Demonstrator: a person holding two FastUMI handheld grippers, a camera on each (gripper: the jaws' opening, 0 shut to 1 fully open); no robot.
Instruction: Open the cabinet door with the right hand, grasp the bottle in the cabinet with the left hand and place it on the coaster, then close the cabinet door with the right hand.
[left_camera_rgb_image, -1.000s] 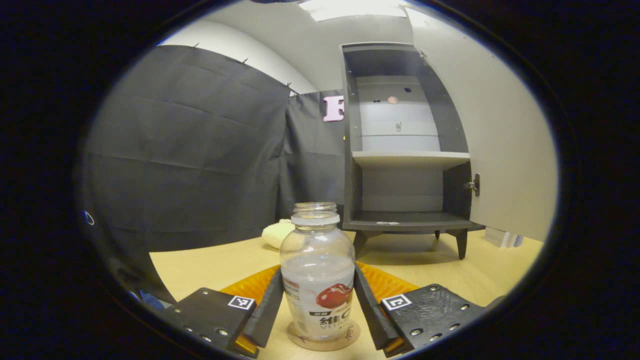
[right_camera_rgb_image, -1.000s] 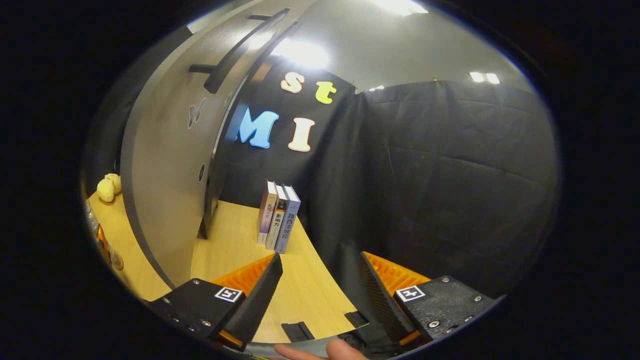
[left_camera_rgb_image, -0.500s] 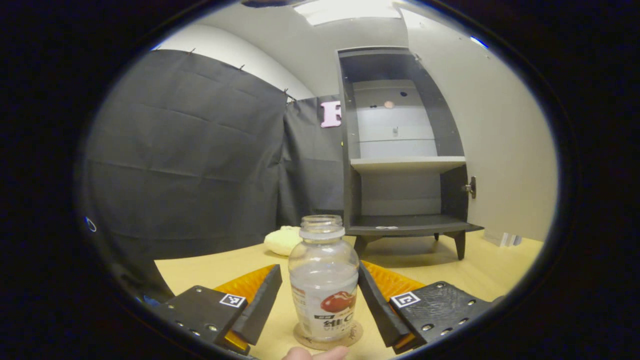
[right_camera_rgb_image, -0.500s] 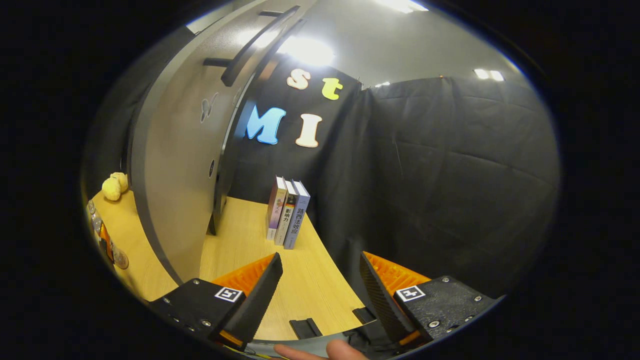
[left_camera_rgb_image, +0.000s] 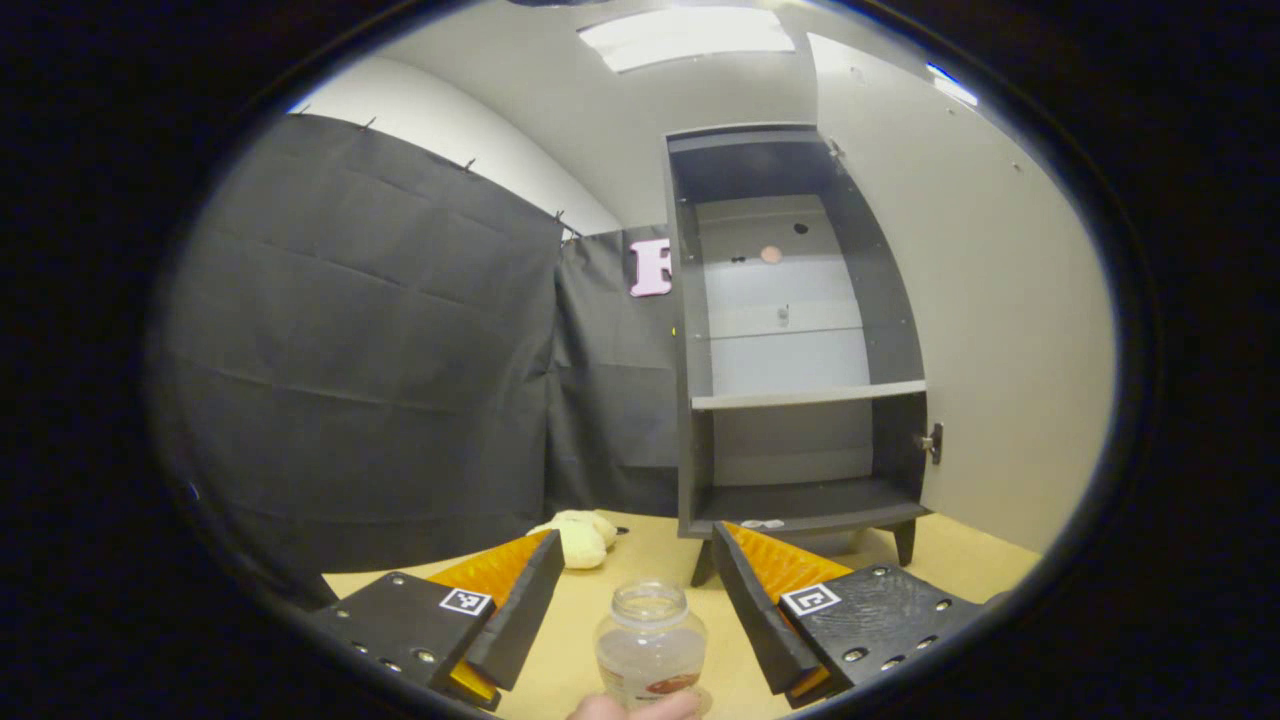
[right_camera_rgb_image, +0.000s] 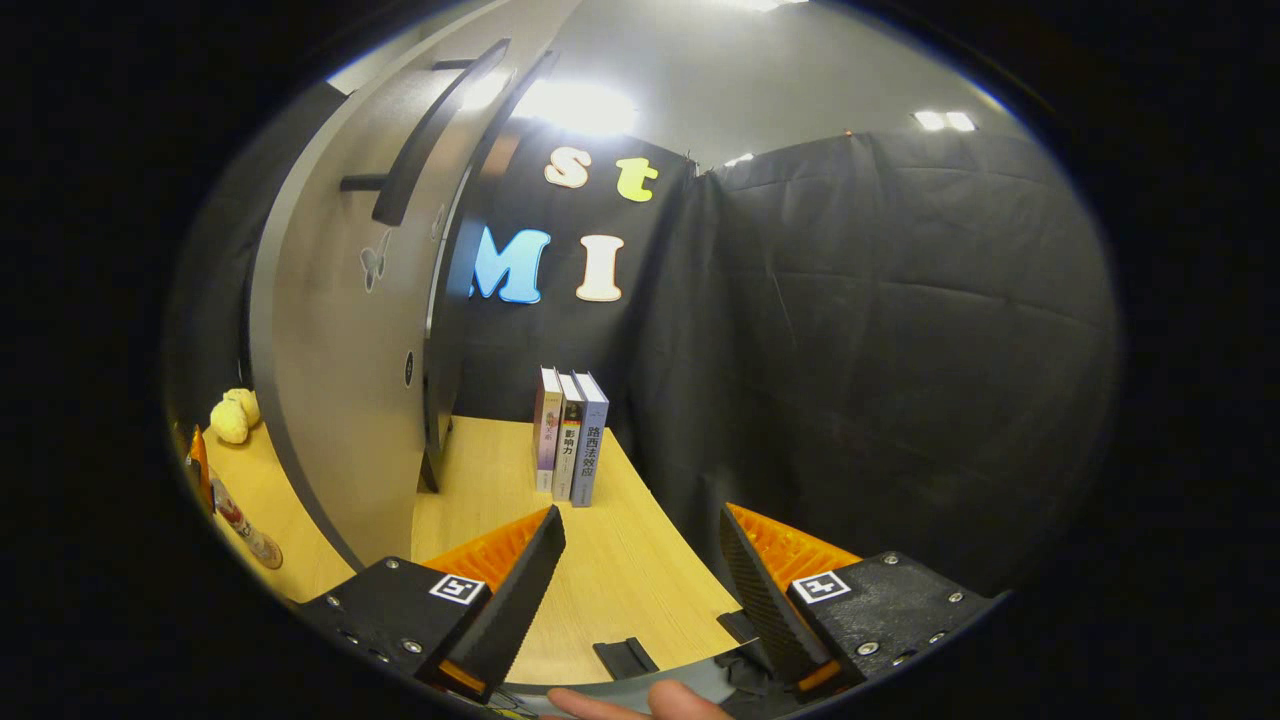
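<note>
The bottle (left_camera_rgb_image: 650, 643) stands upright on the table (left_camera_rgb_image: 930, 560), capless, low in the left gripper view, between and below the left gripper's (left_camera_rgb_image: 632, 610) spread fingers, which aren't touching it. The coaster under it is mostly hidden, so can't say much there. Beyond it is the cabinet (left_camera_rgb_image: 795, 340) with its door (left_camera_rgb_image: 1000, 300) wide open, plus a yellow plush (left_camera_rgb_image: 578, 535) beside the cabinet's foot. The right gripper (right_camera_rgb_image: 640, 585) is spread open too, holding nothing, with the door's handle (right_camera_rgb_image: 425, 135) up to its left and three books (right_camera_rgb_image: 568, 435) standing ahead.
</note>
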